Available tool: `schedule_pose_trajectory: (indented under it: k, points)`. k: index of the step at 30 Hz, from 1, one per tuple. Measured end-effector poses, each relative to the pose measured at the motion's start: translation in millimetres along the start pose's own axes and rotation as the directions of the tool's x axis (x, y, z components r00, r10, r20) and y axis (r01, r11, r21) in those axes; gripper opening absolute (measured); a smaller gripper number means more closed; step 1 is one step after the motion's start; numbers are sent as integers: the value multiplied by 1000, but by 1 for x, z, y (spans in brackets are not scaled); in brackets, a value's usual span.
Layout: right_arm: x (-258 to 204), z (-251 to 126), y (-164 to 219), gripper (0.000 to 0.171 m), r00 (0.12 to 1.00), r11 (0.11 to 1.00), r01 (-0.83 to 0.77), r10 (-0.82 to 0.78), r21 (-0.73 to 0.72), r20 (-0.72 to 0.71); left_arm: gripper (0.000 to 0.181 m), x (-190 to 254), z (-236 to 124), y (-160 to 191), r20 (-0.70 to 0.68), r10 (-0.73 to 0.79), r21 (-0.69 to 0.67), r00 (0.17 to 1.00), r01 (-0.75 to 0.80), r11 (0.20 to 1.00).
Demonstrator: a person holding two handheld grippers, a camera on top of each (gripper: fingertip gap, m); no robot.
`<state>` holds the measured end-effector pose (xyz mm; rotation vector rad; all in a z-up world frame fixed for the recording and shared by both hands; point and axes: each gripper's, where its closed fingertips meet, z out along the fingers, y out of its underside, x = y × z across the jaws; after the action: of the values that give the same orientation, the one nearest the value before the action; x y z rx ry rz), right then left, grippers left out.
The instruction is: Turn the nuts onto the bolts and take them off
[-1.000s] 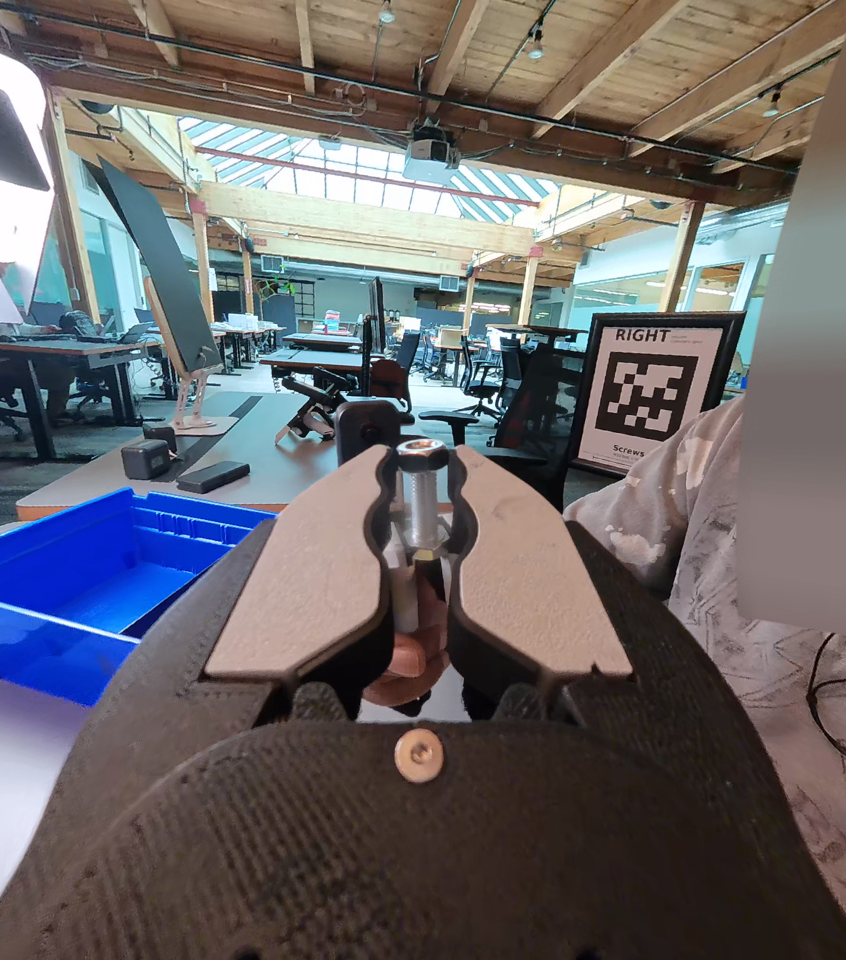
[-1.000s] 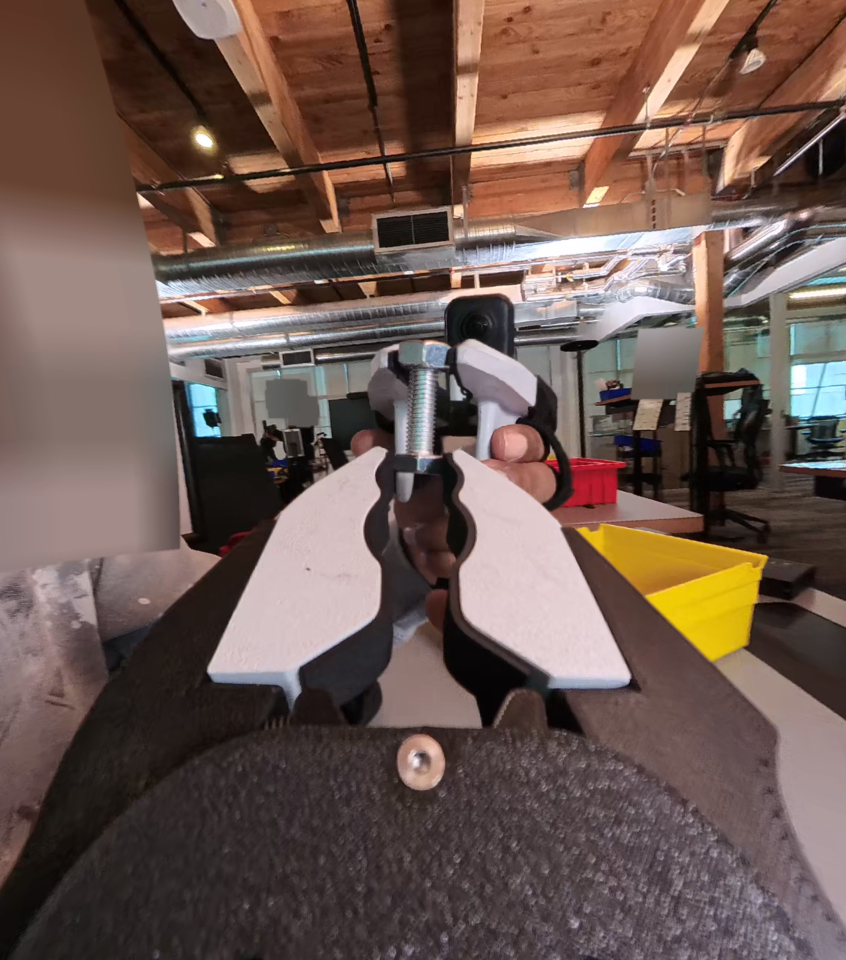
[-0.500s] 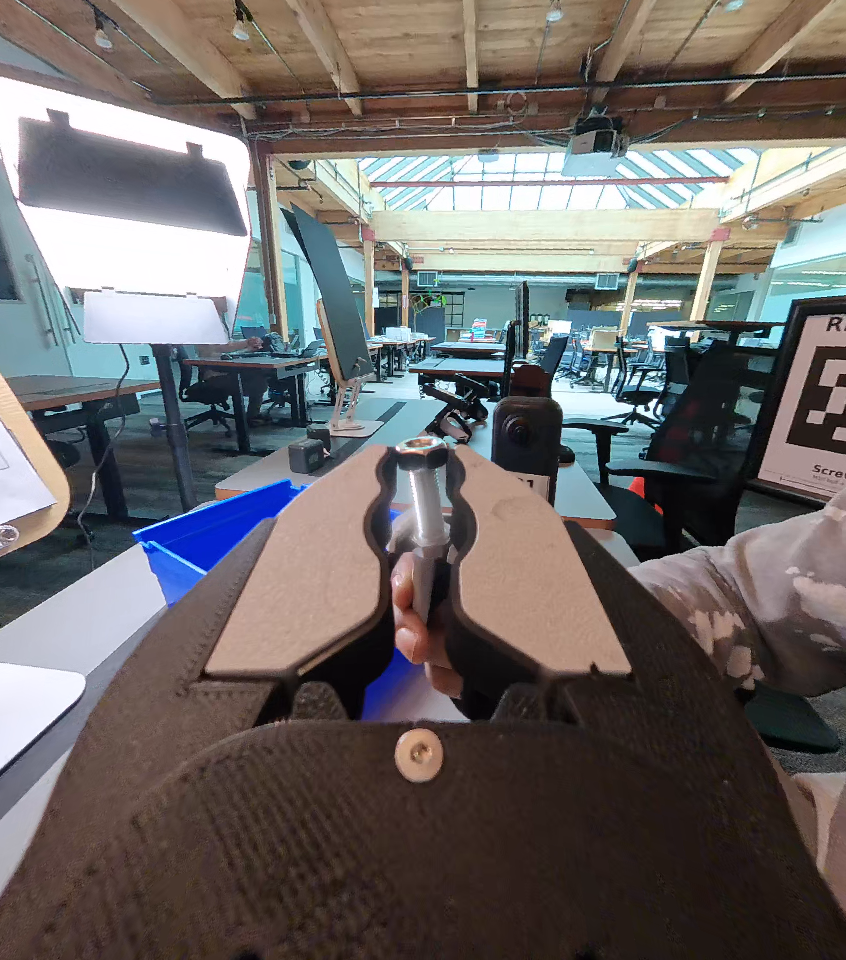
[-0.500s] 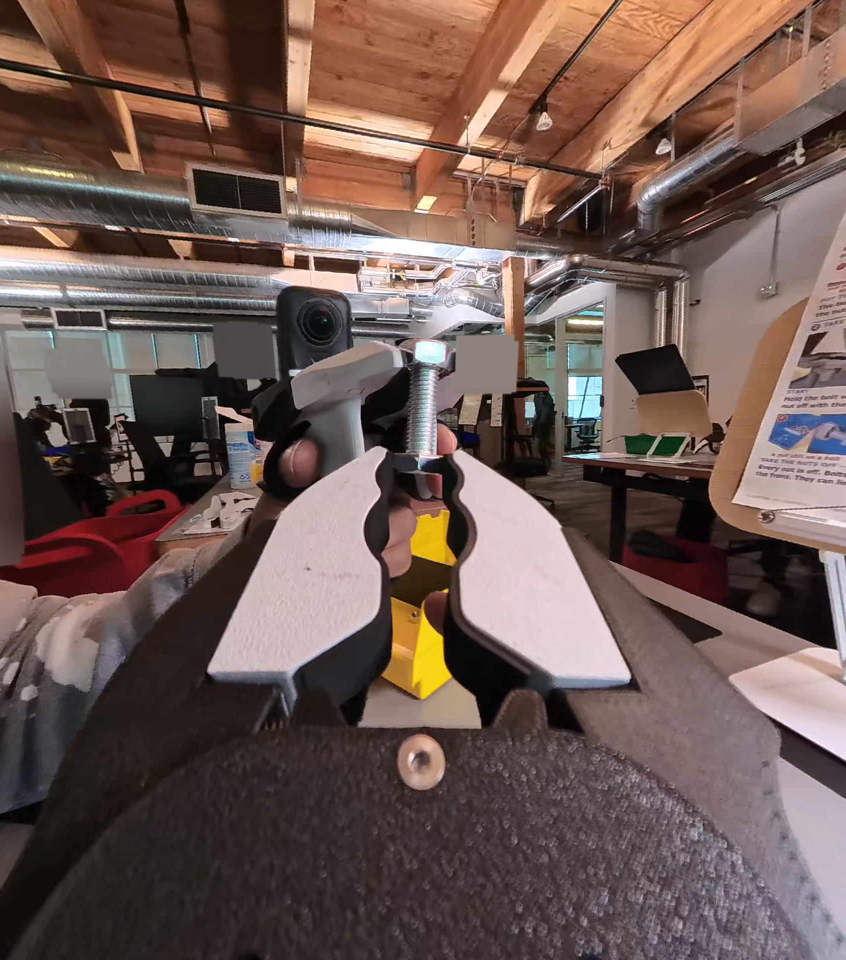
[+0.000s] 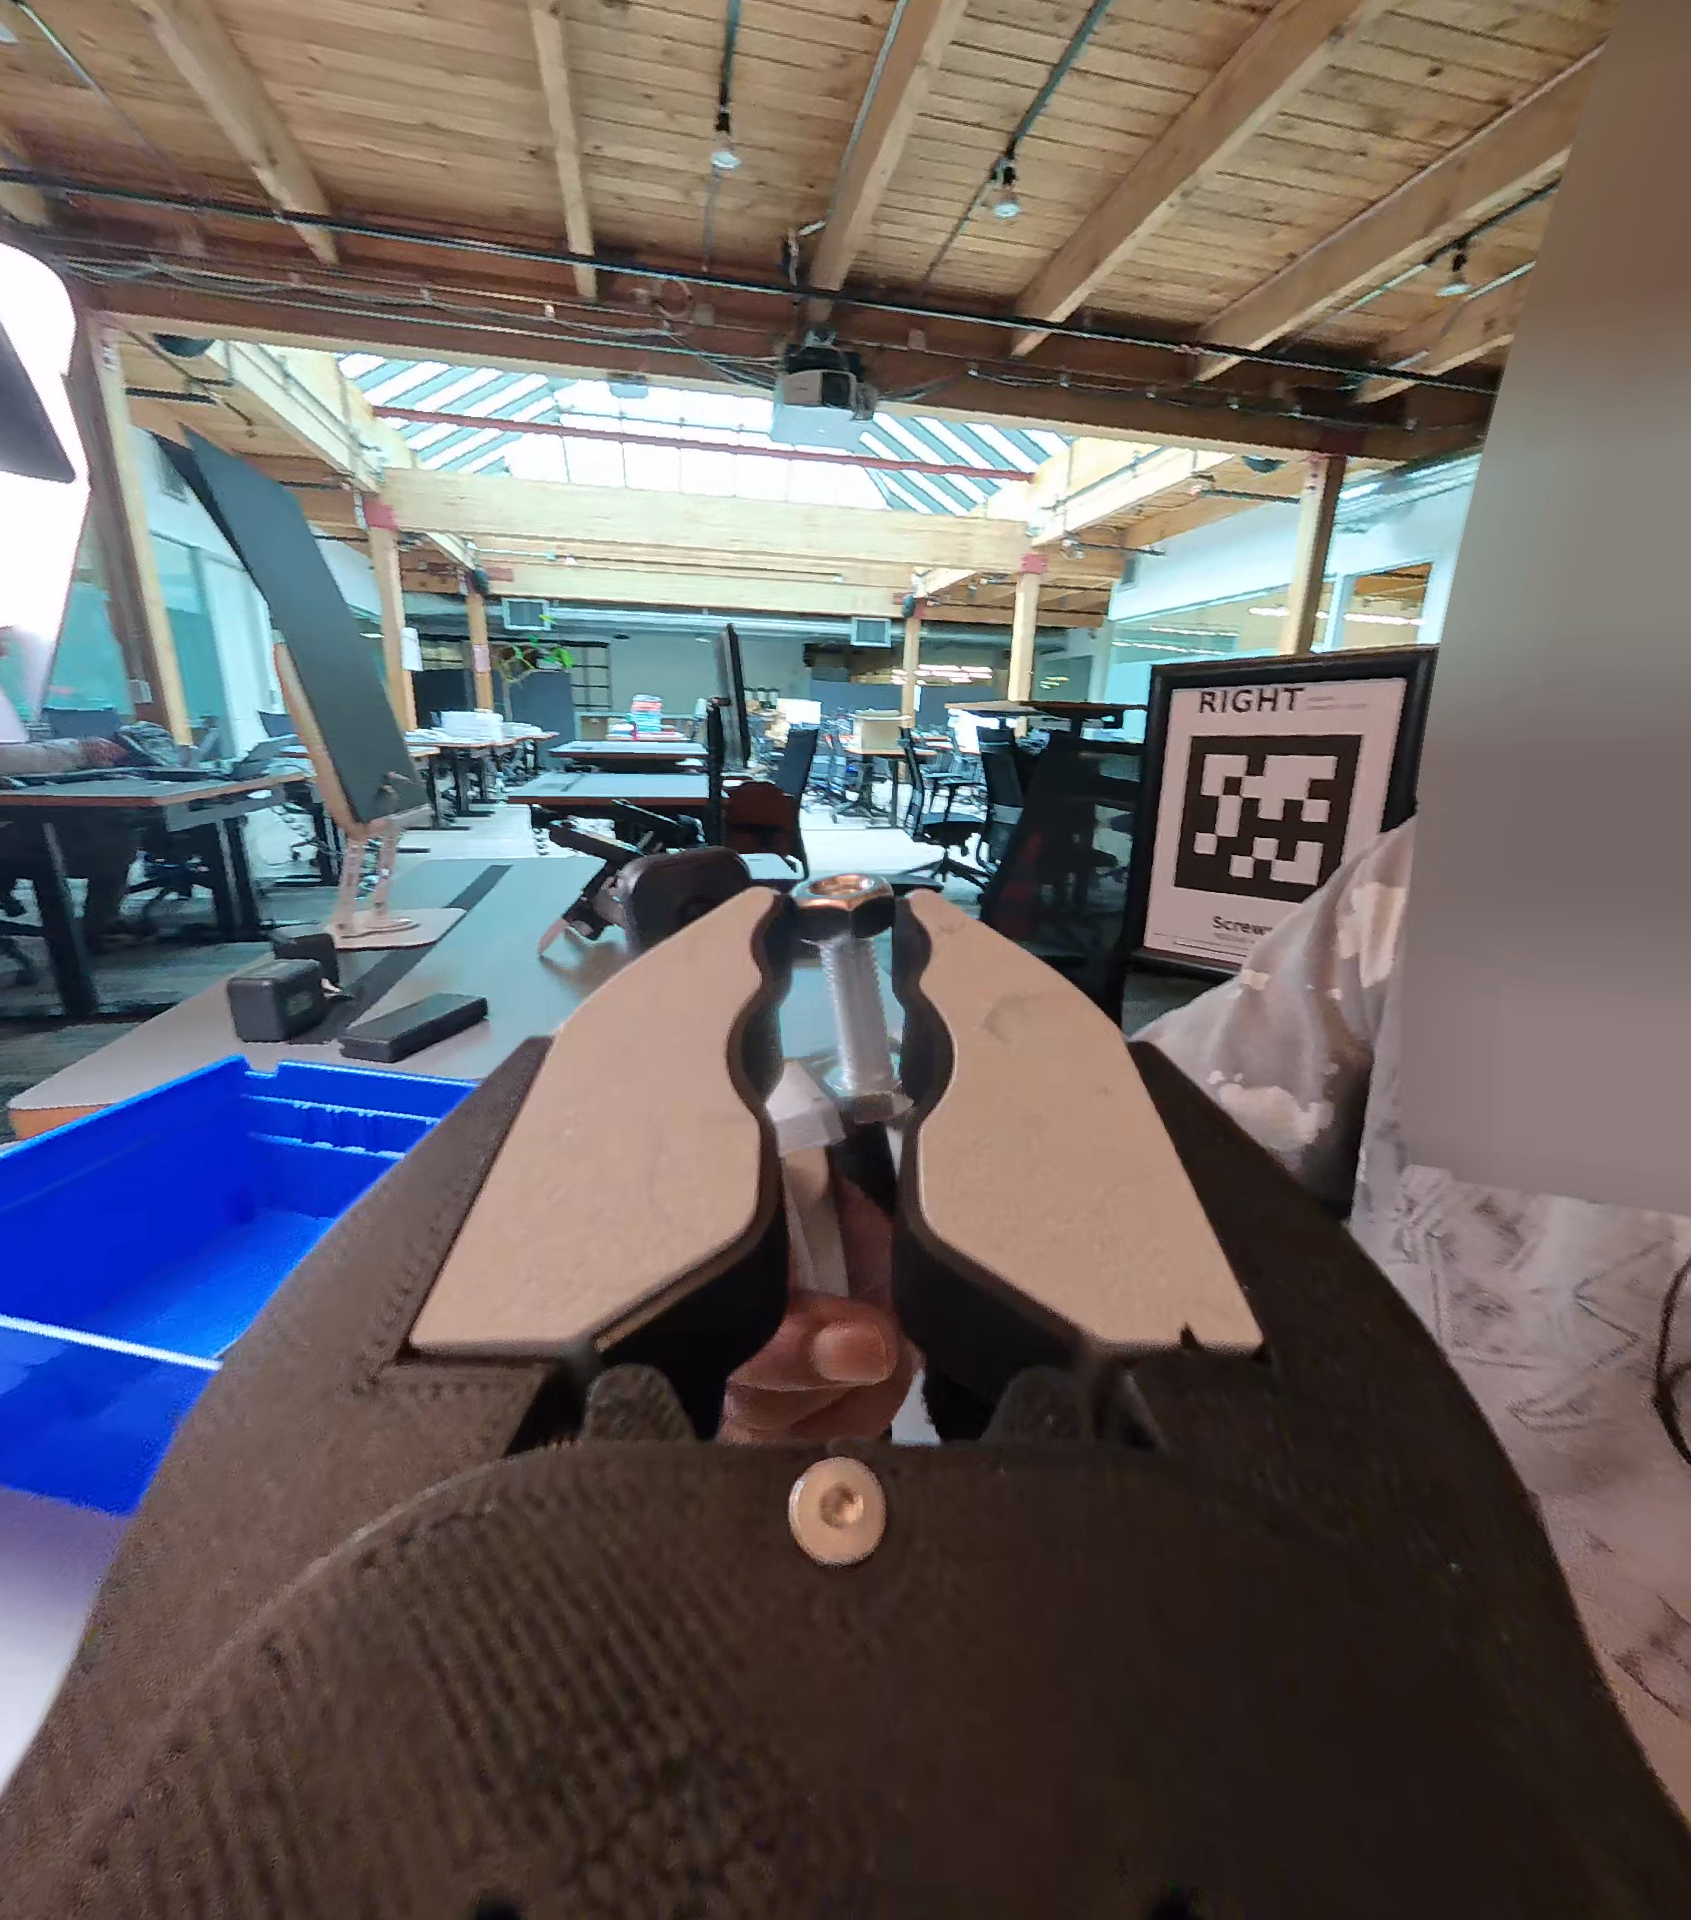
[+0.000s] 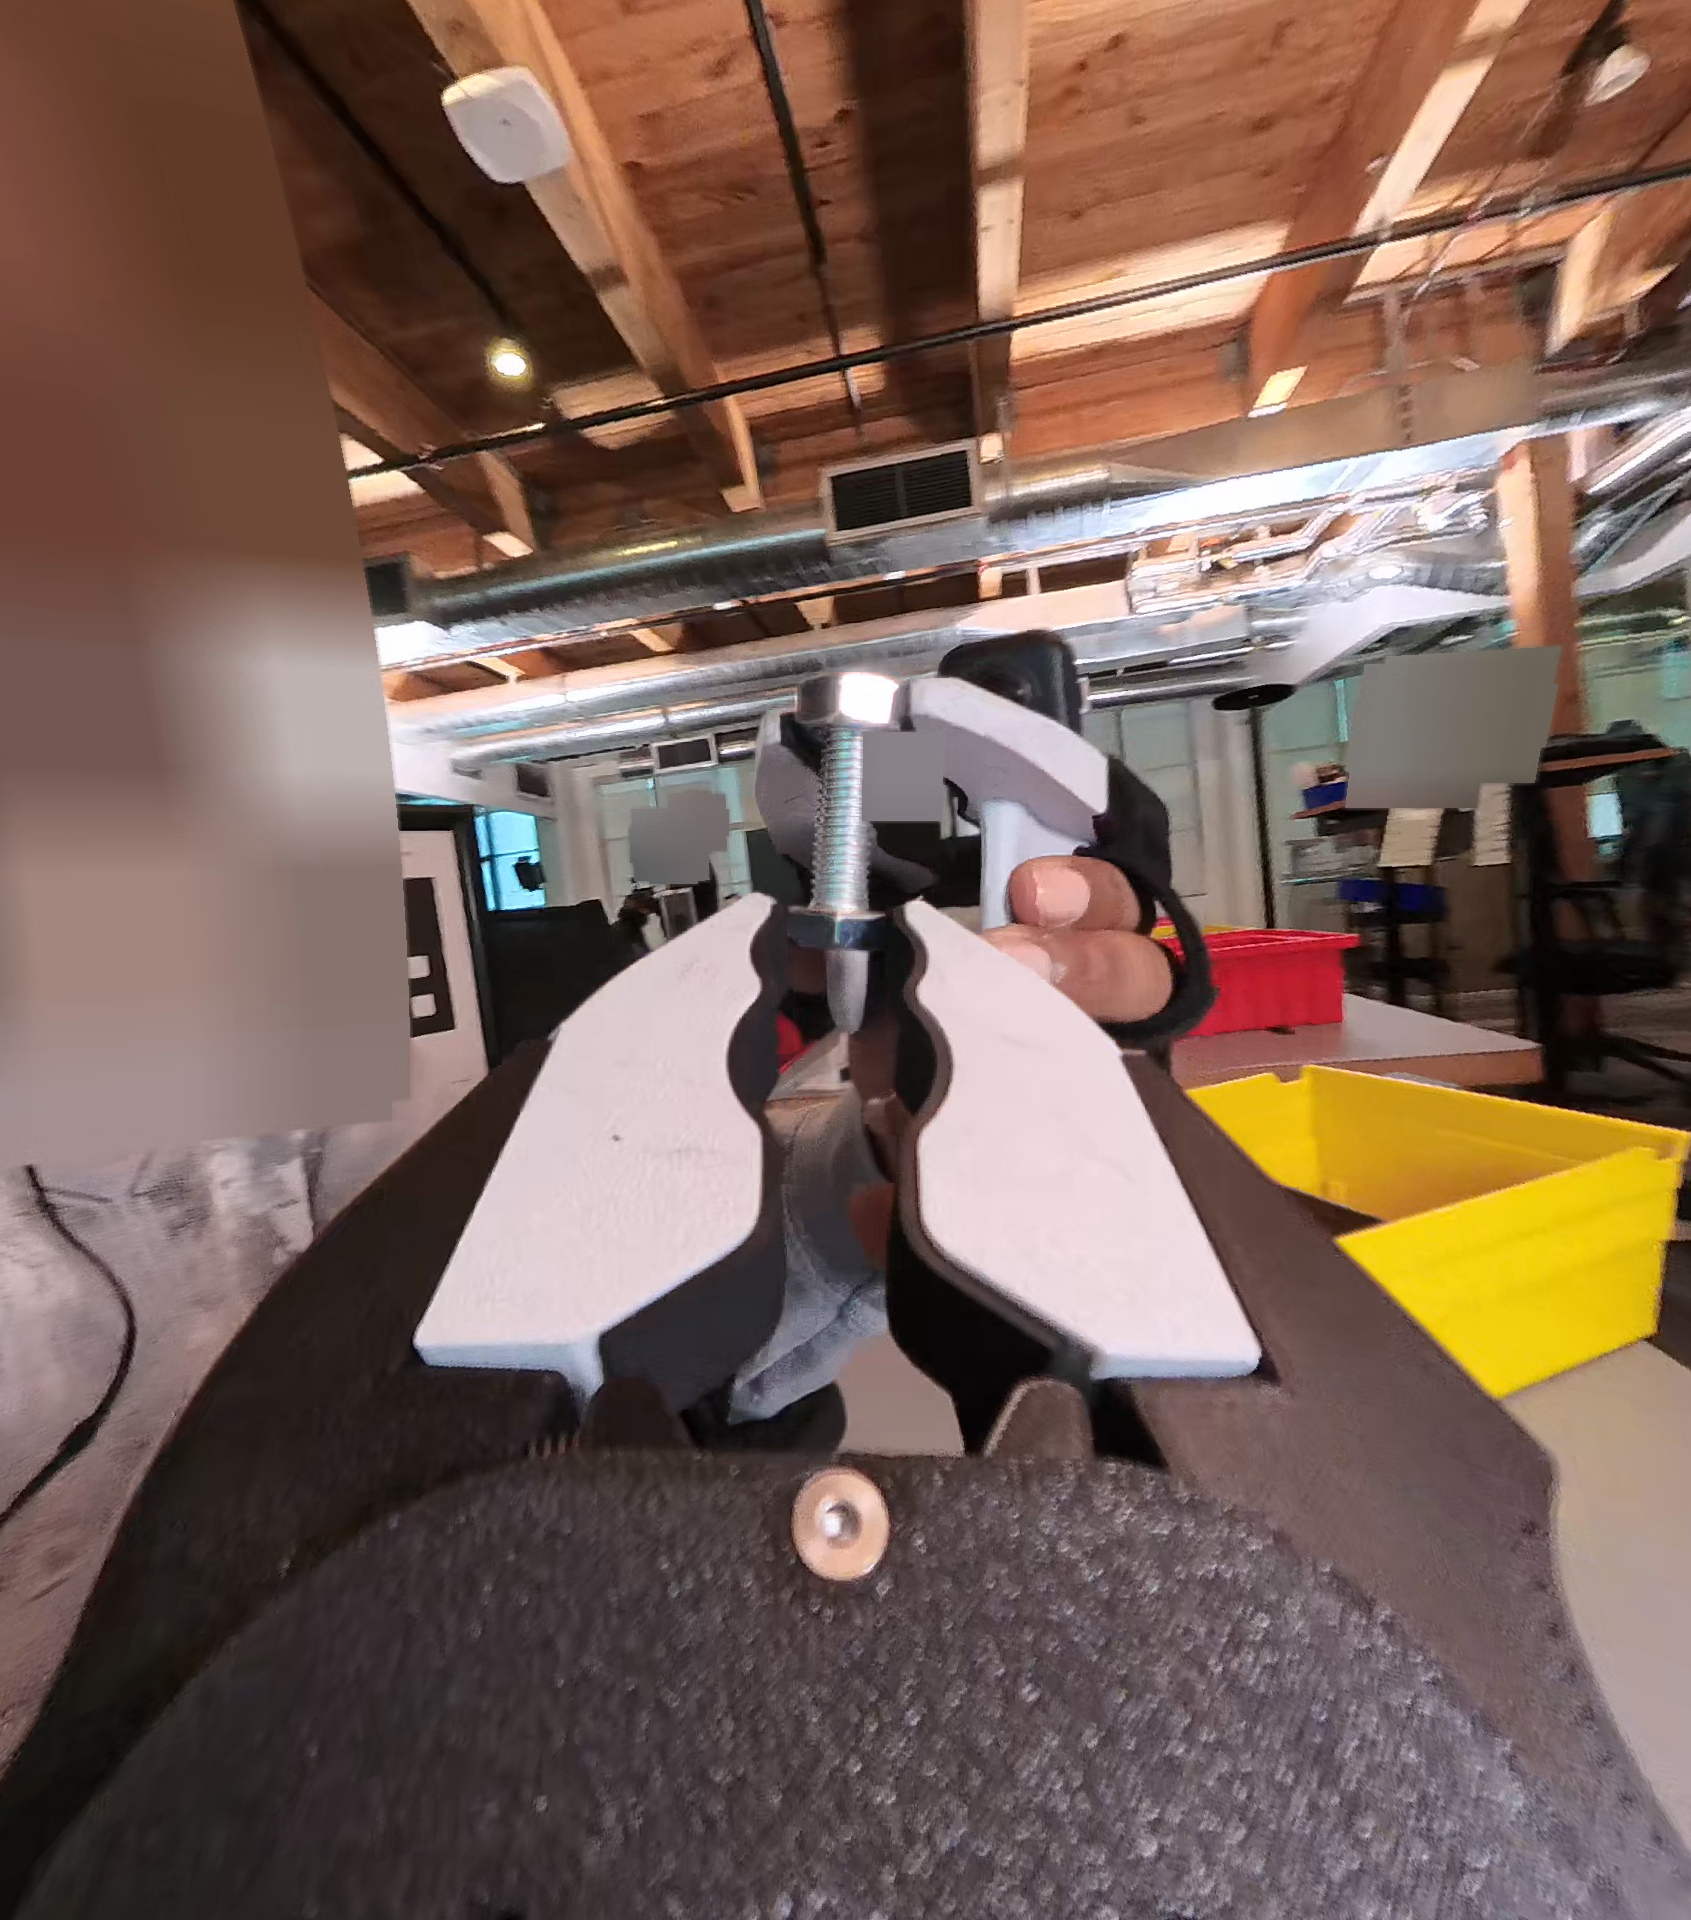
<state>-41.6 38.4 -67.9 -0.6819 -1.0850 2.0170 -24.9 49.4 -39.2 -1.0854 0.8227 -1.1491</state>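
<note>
Zinc-bright steel: one bolt [image 5: 853,1003] is held between both tools. The left gripper [image 5: 839,914] is clamped on the hex head; the right gripper [image 6: 839,928] is clamped on the nut [image 6: 836,924], low on the thread with the bolt tip showing past it. Against half a second ago, both views are seen swung back toward their one-second-old headings, the blue bin [image 5: 93,1226] back at 9 o'clock; judged a twist stroke, direction not determinable. Long axis runs 12 to 6 o'clock in the right view, head at 12, tip at 6.
</note>
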Motion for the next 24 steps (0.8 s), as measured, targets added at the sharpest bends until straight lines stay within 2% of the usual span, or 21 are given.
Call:
schedule_pose_trajectory:
  k: [12,15,19,24]
  points:
    - [-28,4,21,17,973,988,-82,107,-128,203,19,29,-6,11,-215,-59,-81,975,42,996]
    - [-22,4,22,18,985,990,-43,65,-135,162,21,24,-9,11,-170,-30,-107,985,11,994]
    - [-4,2,13,18,999,993,42,-39,-113,29,30,2,-12,15,4,37,-203,999,-36,979]
    - [20,-6,7,18,979,985,131,-146,-112,-140,29,-16,-13,9,138,56,-200,989,-27,979]
